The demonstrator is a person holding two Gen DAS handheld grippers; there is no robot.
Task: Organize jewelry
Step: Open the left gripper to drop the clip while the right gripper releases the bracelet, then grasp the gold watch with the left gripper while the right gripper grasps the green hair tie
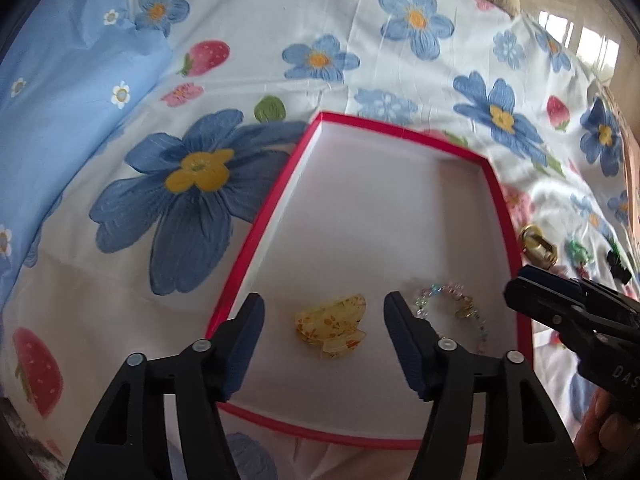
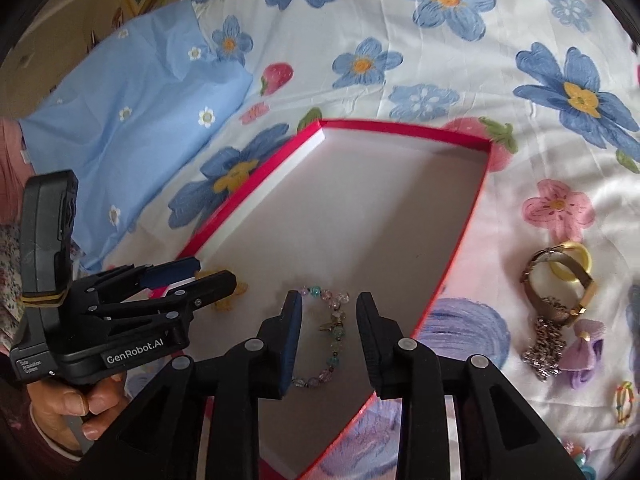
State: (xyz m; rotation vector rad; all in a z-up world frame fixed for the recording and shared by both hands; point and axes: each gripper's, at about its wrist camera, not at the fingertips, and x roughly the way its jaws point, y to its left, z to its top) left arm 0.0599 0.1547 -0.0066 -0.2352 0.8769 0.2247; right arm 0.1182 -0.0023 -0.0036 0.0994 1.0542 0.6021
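Note:
A shallow red-rimmed box (image 1: 256, 220) with a white floor lies on the flowered bedsheet; it also shows in the right wrist view (image 2: 460, 256). Inside lie an amber hair claw (image 1: 330, 326) and a pastel bead bracelet (image 1: 460, 306), also seen in the right wrist view (image 2: 334, 332). My left gripper (image 1: 324, 320) is open, its fingers either side of the claw, above it. My right gripper (image 2: 329, 320) is open over the bracelet. A gold watch (image 2: 560, 284), a yellow ring (image 2: 576, 264), a silver chain (image 2: 546, 348) and a lilac bow (image 2: 584, 350) lie on the sheet right of the box.
A blue pillow (image 2: 132, 136) lies at the left. A small coloured hoop (image 2: 624, 400) and beads (image 2: 576, 456) lie near the right edge. The left gripper (image 2: 132, 312) shows at the box's left rim in the right wrist view, the right gripper (image 1: 568, 308) at the box's right.

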